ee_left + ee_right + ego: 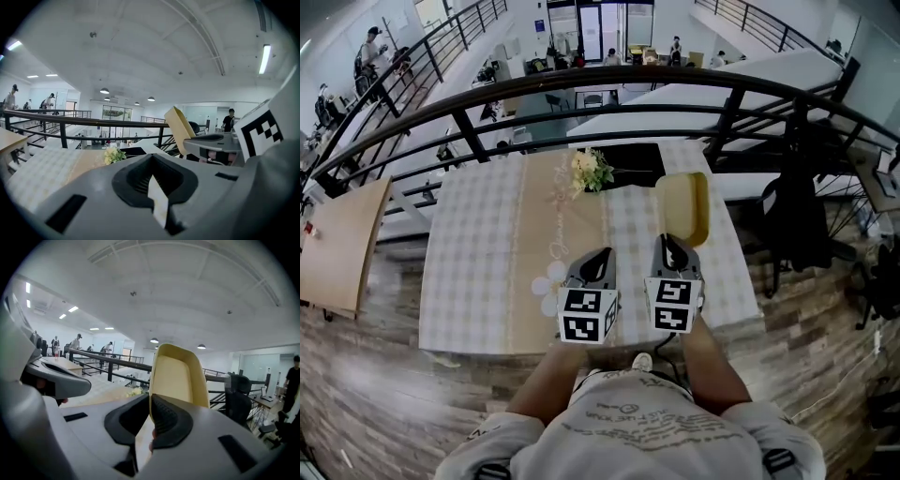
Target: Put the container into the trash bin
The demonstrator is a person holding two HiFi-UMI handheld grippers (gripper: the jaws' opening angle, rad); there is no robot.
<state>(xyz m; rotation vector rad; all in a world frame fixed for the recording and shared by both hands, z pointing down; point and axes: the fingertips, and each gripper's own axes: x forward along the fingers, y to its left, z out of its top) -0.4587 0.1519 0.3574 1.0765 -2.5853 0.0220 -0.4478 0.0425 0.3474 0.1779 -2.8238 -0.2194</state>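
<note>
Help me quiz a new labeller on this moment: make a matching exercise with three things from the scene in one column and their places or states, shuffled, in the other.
Things:
1. container
2. left gripper
3. flowers

Places or states:
A. jaws together, nothing between them
B. on the tan runner, near the far edge of the table
C. held on edge, clamped at its rim in the right gripper

Pairs: 1-C, 2-A, 3-B
</note>
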